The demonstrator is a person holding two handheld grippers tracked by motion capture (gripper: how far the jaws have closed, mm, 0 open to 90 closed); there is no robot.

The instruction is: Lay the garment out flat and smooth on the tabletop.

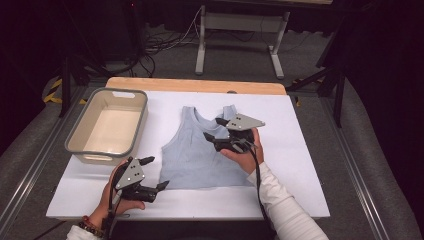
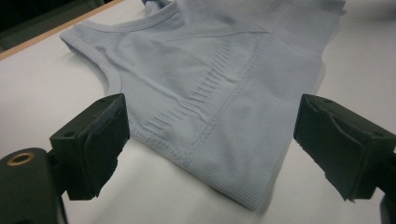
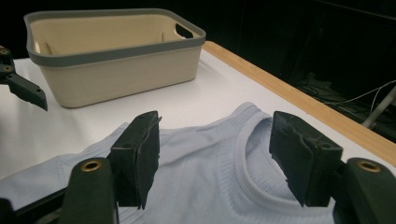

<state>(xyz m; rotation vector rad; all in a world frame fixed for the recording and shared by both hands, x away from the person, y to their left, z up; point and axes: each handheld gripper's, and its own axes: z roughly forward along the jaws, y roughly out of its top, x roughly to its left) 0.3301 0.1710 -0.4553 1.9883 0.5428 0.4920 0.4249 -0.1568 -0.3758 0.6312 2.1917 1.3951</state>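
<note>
Folding not yet begun. High view: tank top (image 1: 200,150) laid flat mid-table, basket (image 1: 80,132) unused. Left gripper (image 2: 208,140) view: jaws spread at hem corner, nothing pinched. Right gripper (image 3: 215,154) view: jaws parted above neckline, nothing gripped.

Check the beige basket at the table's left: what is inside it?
The basket looks empty: its bare beige floor shows from above. The right gripper view sees its far inner wall and handle slot; the near wall hides the floor there.
</note>
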